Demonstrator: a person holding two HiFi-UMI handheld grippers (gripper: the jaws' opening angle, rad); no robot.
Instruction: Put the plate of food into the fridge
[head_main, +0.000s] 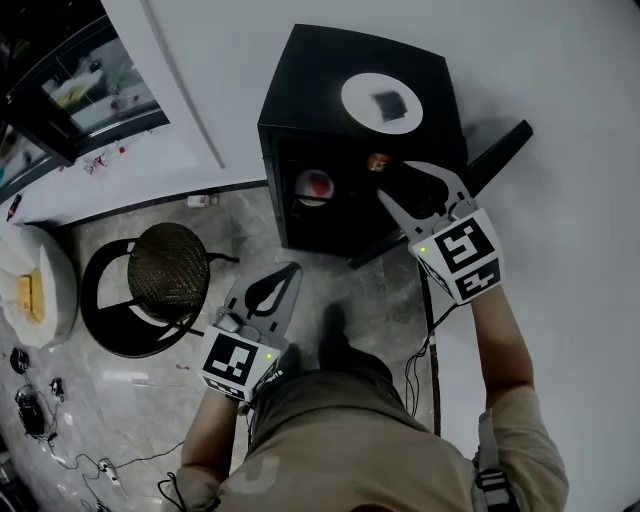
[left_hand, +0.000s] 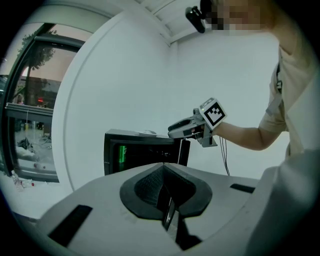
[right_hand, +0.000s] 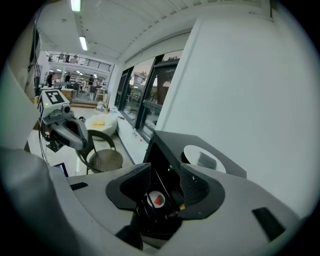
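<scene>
A small black fridge (head_main: 300, 100) stands against the white wall with its door (head_main: 502, 150) swung open to the right. Inside it sits a white plate with red food (head_main: 314, 187), also seen between the jaws in the right gripper view as the plate (right_hand: 156, 199). My right gripper (head_main: 412, 187) is open and empty just in front of the fridge opening, right of the plate. My left gripper (head_main: 268, 290) hangs lower over the floor, shut on nothing, pointing toward the fridge (left_hand: 140, 150).
A white round disc (head_main: 385, 100) with a dark object lies on the fridge top. A small orange item (head_main: 377, 162) shows inside near the door. A round black chair (head_main: 165, 270) stands left of the fridge, and a white seat (head_main: 40, 290) lies further left. Cables trail on the floor.
</scene>
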